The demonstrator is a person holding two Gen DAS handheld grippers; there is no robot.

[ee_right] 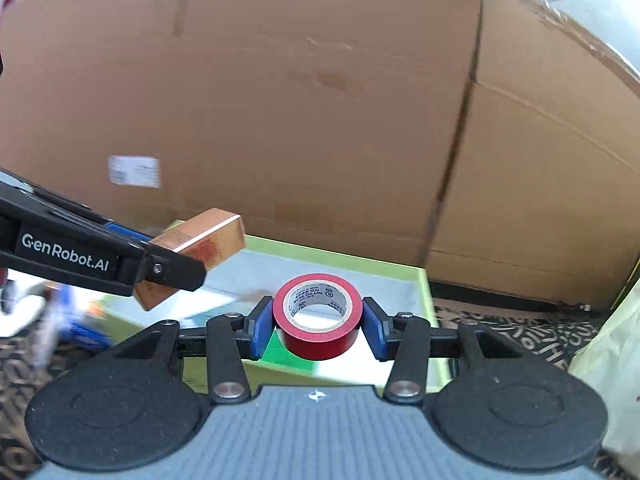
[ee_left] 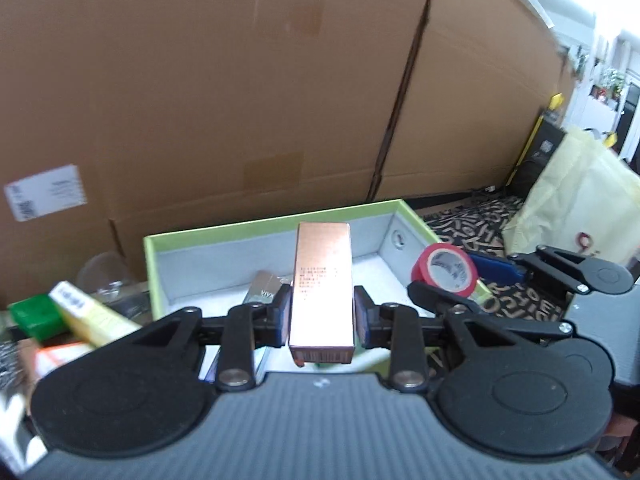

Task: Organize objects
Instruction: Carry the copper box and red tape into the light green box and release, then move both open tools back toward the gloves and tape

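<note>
My left gripper (ee_left: 321, 316) is shut on a long copper-coloured carton (ee_left: 322, 288), held above a green-rimmed open box (ee_left: 256, 230) with a grey inside. My right gripper (ee_right: 318, 322) is shut on a red roll of tape (ee_right: 318, 334), held over the right part of the same box (ee_right: 424, 292). In the left wrist view the red tape (ee_left: 444, 270) and the right gripper sit at the box's right rim. In the right wrist view the copper carton (ee_right: 196, 248) hangs at the left in the left gripper. A small silver carton (ee_left: 262, 290) lies inside the box.
Big cardboard boxes (ee_left: 240, 100) stand close behind the green box. Left of it lie a yellow tube carton (ee_left: 92, 312), a green block (ee_left: 34, 314) and a clear glass item (ee_left: 106, 276). A pale yellow bag (ee_left: 580, 200) stands at the right on a patterned cloth (ee_left: 472, 228).
</note>
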